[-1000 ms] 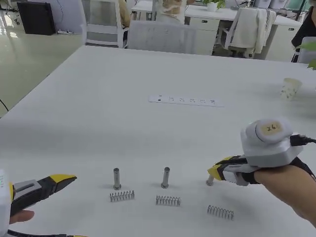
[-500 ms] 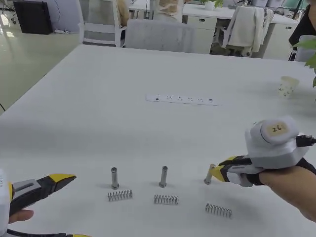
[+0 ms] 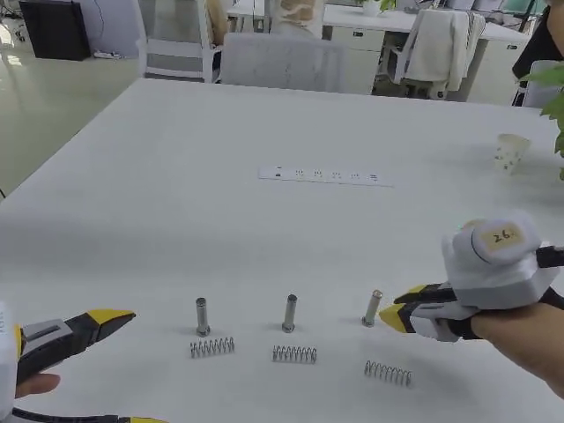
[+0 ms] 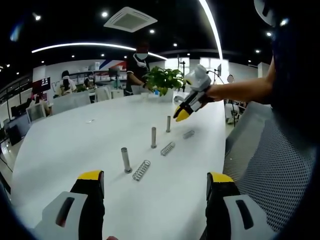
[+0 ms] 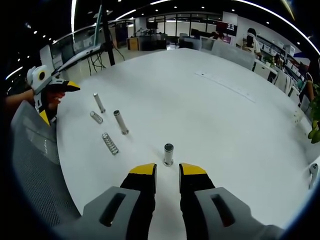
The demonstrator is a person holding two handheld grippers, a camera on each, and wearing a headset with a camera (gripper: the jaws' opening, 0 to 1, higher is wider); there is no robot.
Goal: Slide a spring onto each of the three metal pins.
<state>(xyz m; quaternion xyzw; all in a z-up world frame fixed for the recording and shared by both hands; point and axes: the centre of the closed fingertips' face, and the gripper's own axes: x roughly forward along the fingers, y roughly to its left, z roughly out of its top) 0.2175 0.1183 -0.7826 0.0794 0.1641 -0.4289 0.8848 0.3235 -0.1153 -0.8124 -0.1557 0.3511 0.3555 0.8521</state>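
Three metal pins stand upright in a row on the white table: left pin (image 3: 202,316), middle pin (image 3: 290,313), right pin (image 3: 373,307). A spring lies flat in front of each: left spring (image 3: 211,347), middle spring (image 3: 294,354), right spring (image 3: 388,374). My right gripper (image 3: 394,315) hovers just right of the right pin (image 5: 168,154), jaws open by a narrow gap and holding nothing. My left gripper (image 4: 152,182) stays wide open at the near left corner (image 3: 128,370), well short of the left pin (image 4: 125,160).
A flat white power strip (image 3: 323,176) lies mid-table. A paper cup (image 3: 511,152) stands at the far right. Chairs and desks line the table's far side. A grey mesh chair back (image 4: 270,165) is near the table's front edge.
My right gripper has drawn back to the right off the right pin, which now stands free and upright. The left gripper has stayed put.
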